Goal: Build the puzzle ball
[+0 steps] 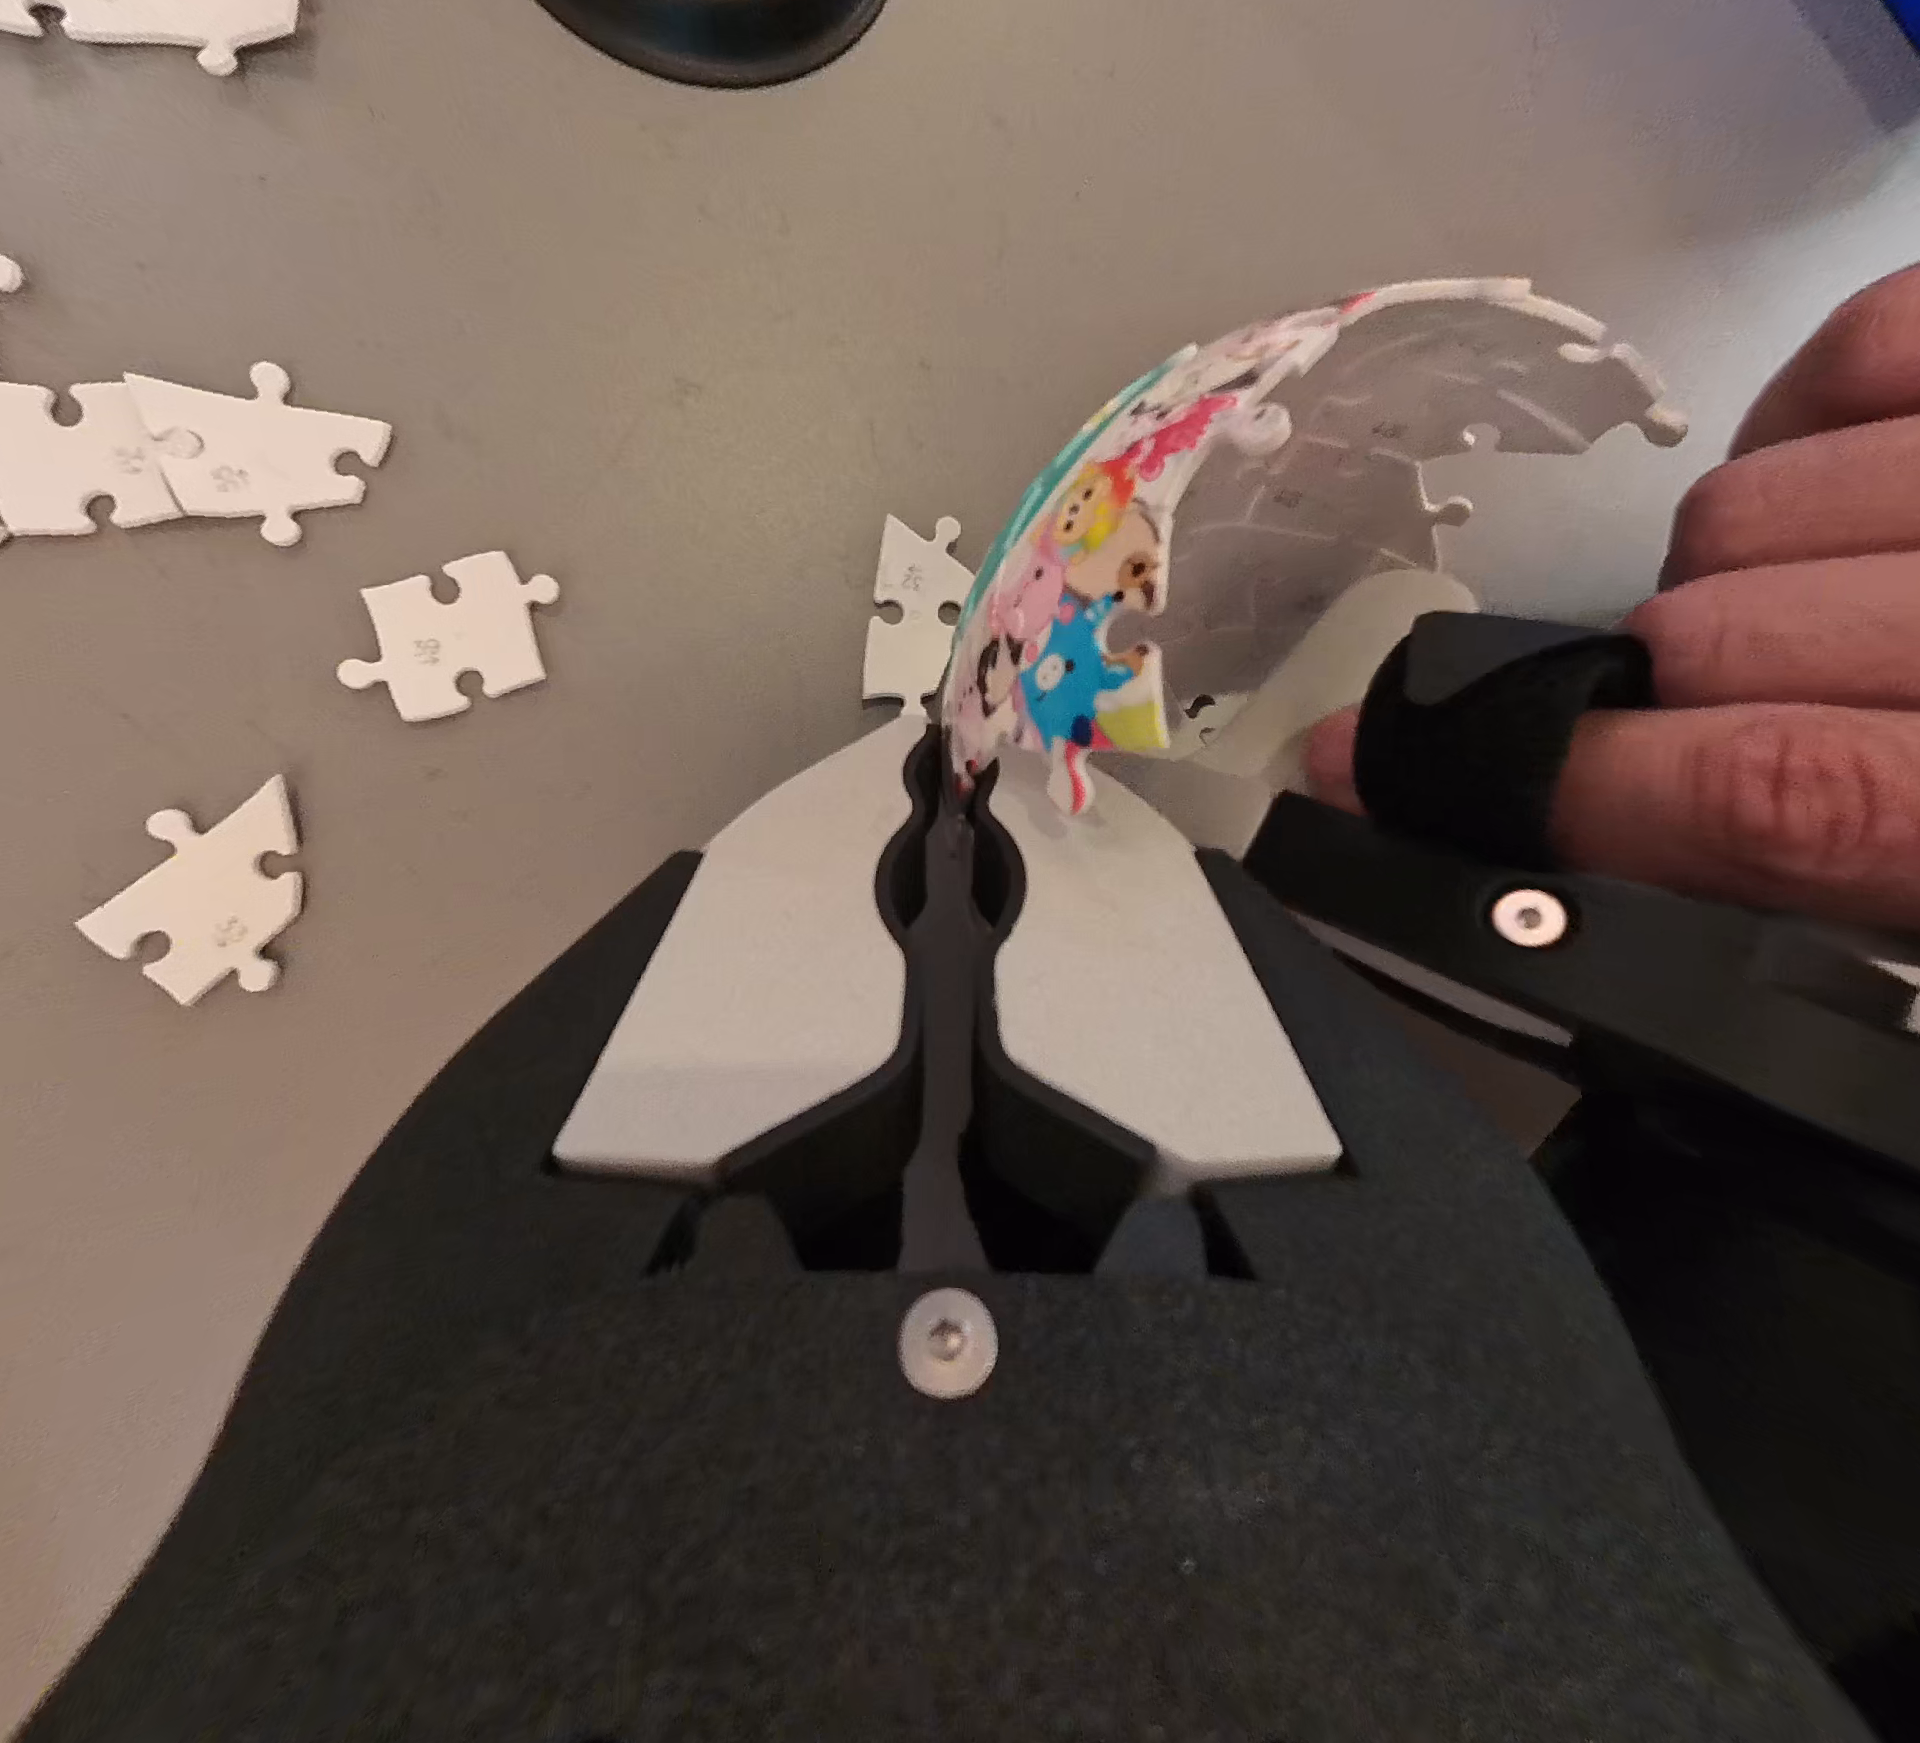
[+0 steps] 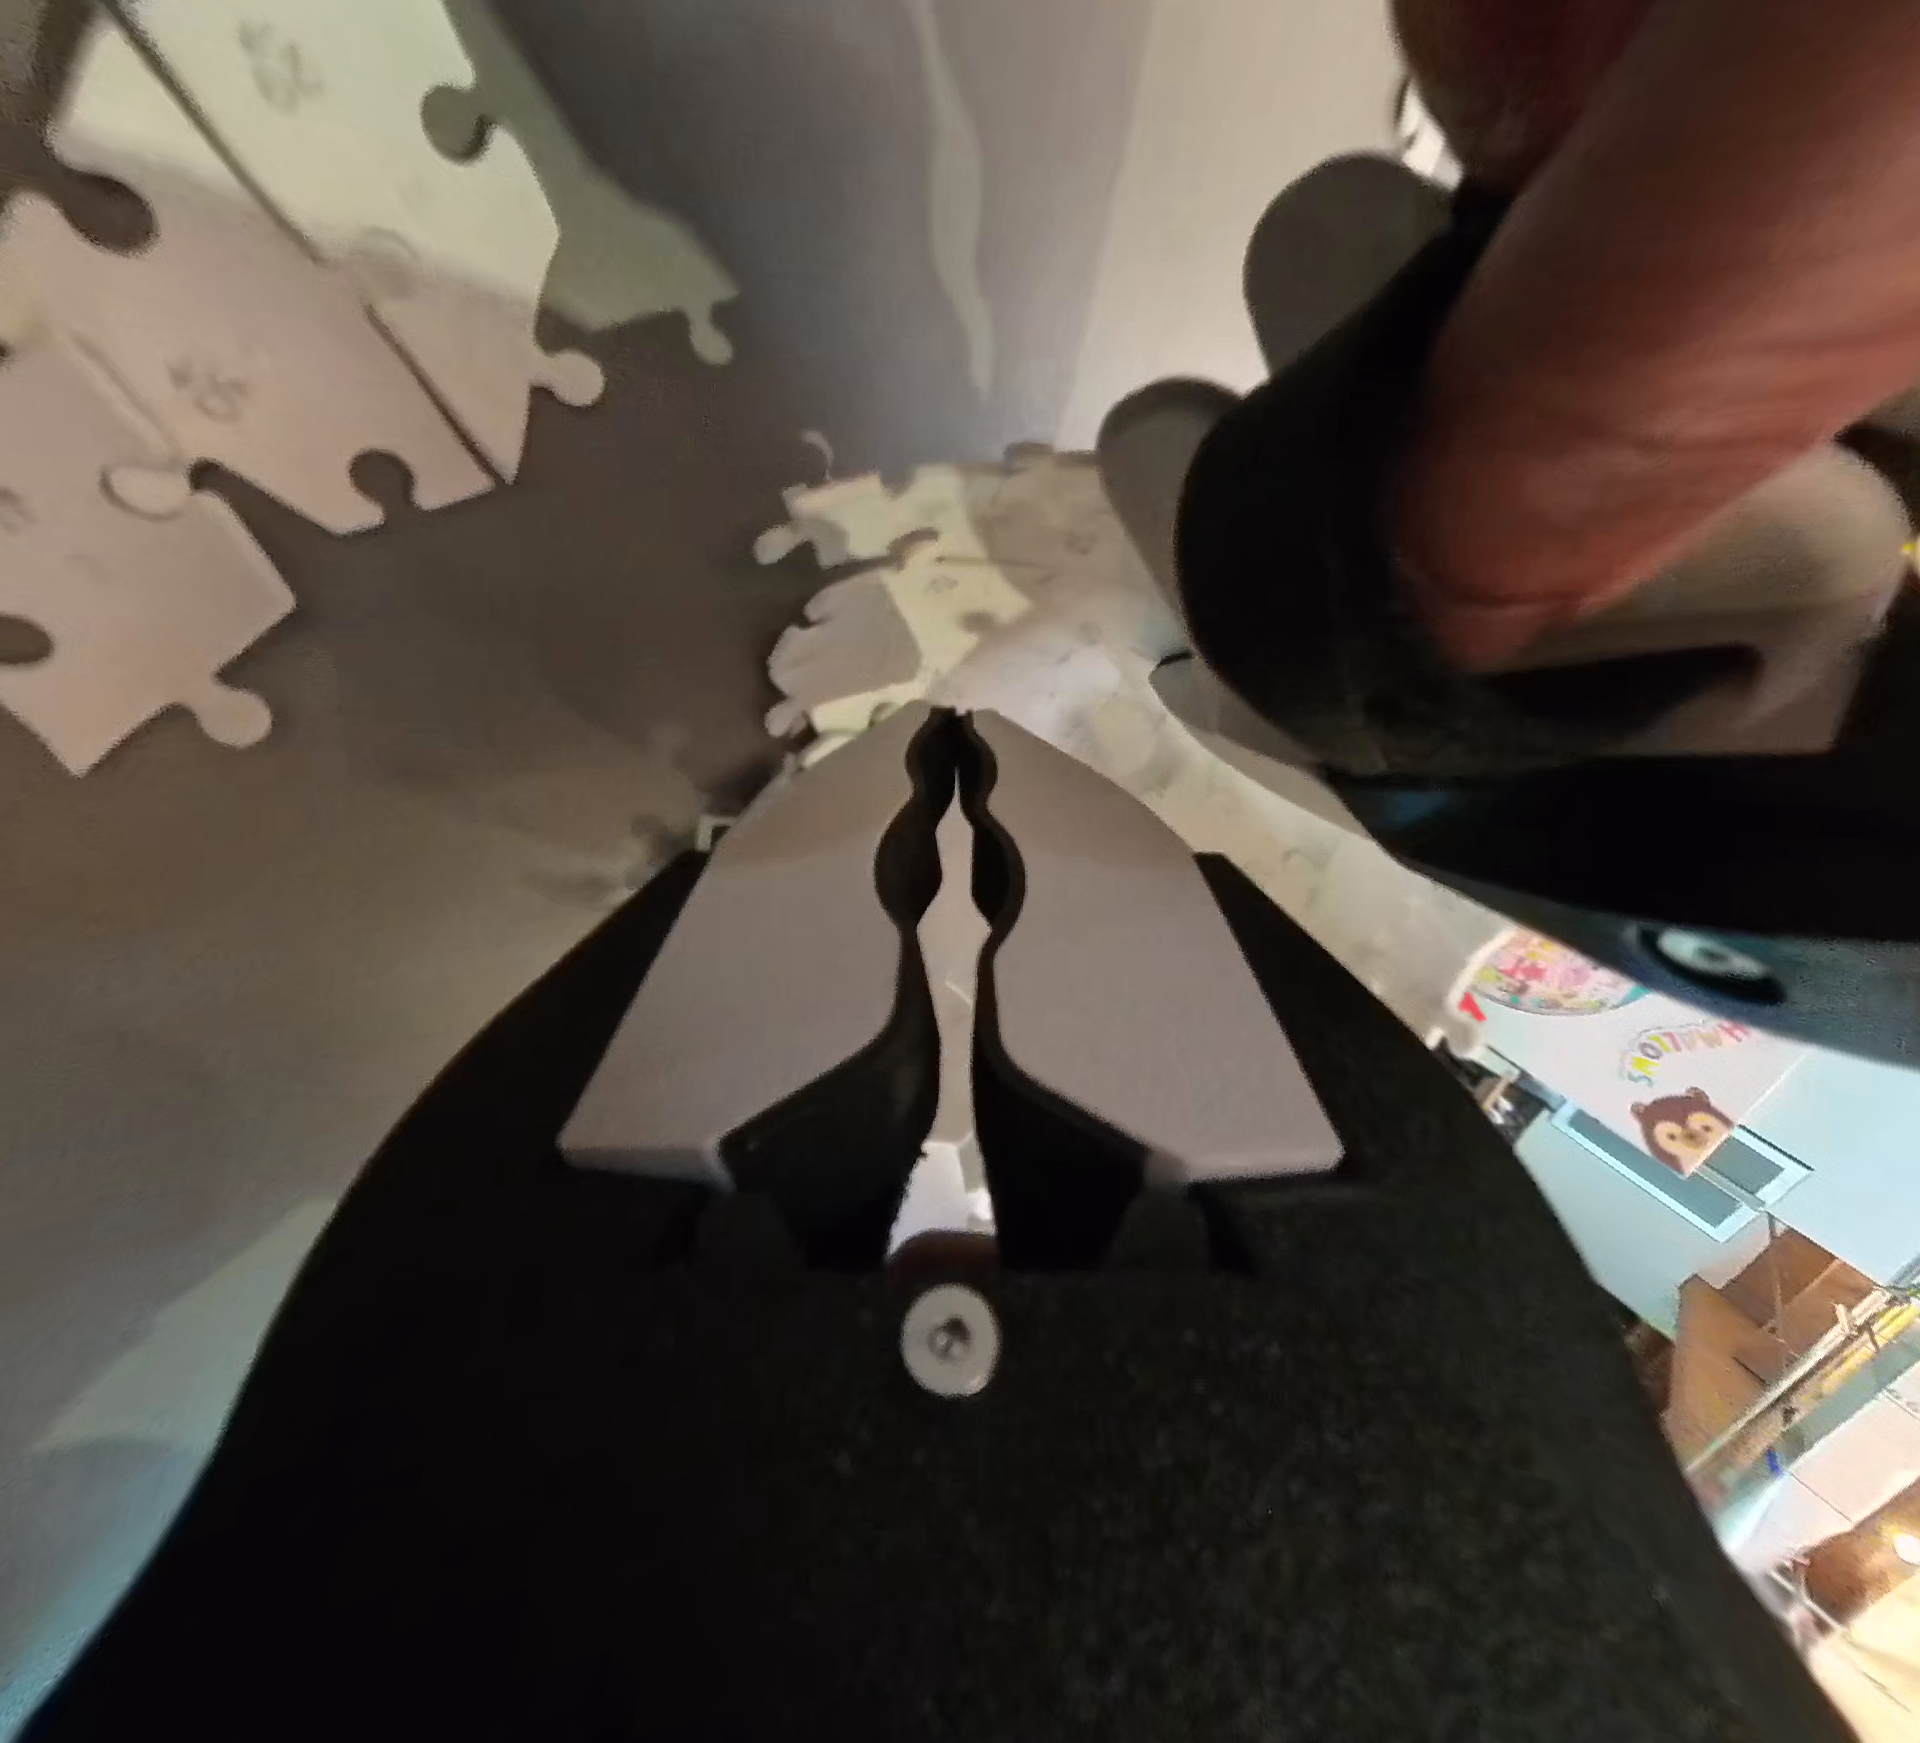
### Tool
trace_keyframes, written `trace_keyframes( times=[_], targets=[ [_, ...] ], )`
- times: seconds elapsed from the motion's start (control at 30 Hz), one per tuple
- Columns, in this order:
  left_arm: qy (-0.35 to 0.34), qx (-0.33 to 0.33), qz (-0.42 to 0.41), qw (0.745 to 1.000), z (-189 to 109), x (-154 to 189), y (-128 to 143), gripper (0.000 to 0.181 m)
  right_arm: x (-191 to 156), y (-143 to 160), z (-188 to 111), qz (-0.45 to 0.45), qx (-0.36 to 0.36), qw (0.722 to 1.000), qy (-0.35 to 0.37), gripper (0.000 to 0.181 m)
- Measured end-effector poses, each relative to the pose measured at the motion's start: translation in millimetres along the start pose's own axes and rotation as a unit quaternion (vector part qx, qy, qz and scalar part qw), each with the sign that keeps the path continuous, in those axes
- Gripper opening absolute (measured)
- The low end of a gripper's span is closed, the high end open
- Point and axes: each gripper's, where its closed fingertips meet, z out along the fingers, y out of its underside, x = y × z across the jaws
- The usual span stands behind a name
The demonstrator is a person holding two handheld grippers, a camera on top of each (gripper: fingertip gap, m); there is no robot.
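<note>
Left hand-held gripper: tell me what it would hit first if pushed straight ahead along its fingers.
The left hand-held gripper is already shut on the edge of the curved puzzle shell. Just past its tips lies a loose white puzzle piece on the grey table; it would probably meet that first, though depth is unclear.

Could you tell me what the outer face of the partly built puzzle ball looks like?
Colourful cartoon characters on the puzzle ball; clearest in the left wrist view.

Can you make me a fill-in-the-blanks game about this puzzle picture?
1. The left hand-held gripper is pinching the edge of the half-built ____, which is colourful outside.
2. The loose puzzle pieces lie with their ____ side up.
3. The pieces rest on a ____ table.
4. The inside of the puzzle ball is curved like a ____.

Missing words: puzzle ball; white; grey; bowl
</note>
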Motion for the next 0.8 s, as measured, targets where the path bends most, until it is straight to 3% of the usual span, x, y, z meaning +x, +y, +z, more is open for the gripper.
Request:
trace_keyframes(
  times=[0.4, 0.47, 0.6, 0.8],
  targets=[
    [0.000, -0.001, -0.003, 1.000, 0.5, -0.9, 0.8, 0.003, -8.5, 7.6, 9.7, -0.021, -0.022, 1.000, 0.004, 0.000],
    [-0.001, 0.001, -0.005, 1.000, -0.2, -1.2, 0.9, 0.003, -1.4, 11.9, 1.4, -0.002, -0.024, 1.000, 0.018, 0.000],
    [-0.003, 0.004, -0.006, 1.000, -0.7, -1.5, 1.0, 0.003, -9.6, 24.1, -18.7, 0.065, -0.041, 0.997, -0.021, 0.000],
    [-0.003, 0.005, -0.008, 1.000, -1.5, -1.0, 2.2, 0.003, -28.5, 30.4, -17.2, 0.103, -0.073, 0.991, -0.035, 0.000]
  ],
)
